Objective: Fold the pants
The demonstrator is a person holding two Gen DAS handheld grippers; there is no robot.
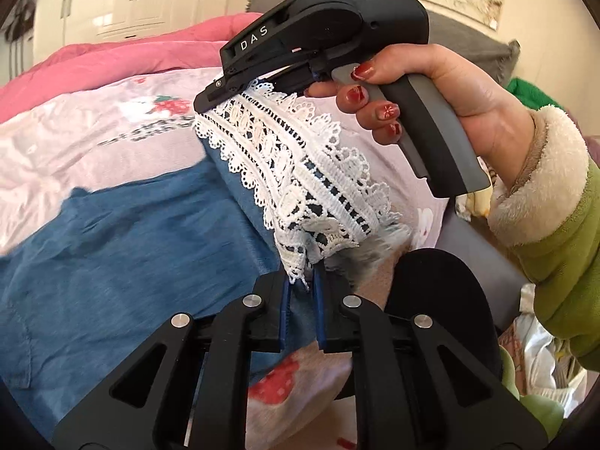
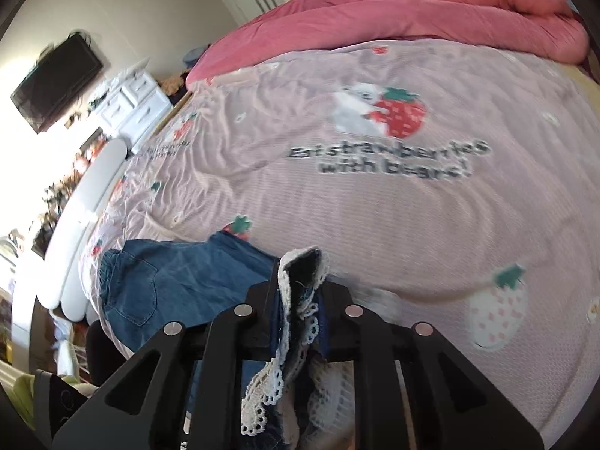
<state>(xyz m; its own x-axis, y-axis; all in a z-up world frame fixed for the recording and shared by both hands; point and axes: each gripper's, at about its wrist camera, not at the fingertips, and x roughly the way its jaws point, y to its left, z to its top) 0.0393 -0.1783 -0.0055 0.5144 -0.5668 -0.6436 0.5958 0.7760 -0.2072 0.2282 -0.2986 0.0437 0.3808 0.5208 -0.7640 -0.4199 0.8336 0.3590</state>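
Blue denim pants (image 1: 120,262) with a white lace hem (image 1: 300,172) lie on a pink strawberry-print bedsheet (image 1: 93,138). My left gripper (image 1: 302,285) is shut on one corner of the lace hem. My right gripper (image 1: 210,99), seen in the left wrist view with the hand holding it, is shut on the hem's other corner, so the hem is stretched between the two. In the right wrist view my right gripper (image 2: 300,292) pinches bunched lace (image 2: 296,307), and the pants' waist and back pocket (image 2: 138,292) lie to the left on the sheet (image 2: 375,206).
A pink duvet (image 2: 412,18) is bunched at the far end of the bed. A white padded bed edge (image 2: 86,206) runs along the left. A white dresser (image 2: 135,105) and a wall TV (image 2: 56,82) stand beyond. A grey pillow (image 1: 480,48) lies at the right.
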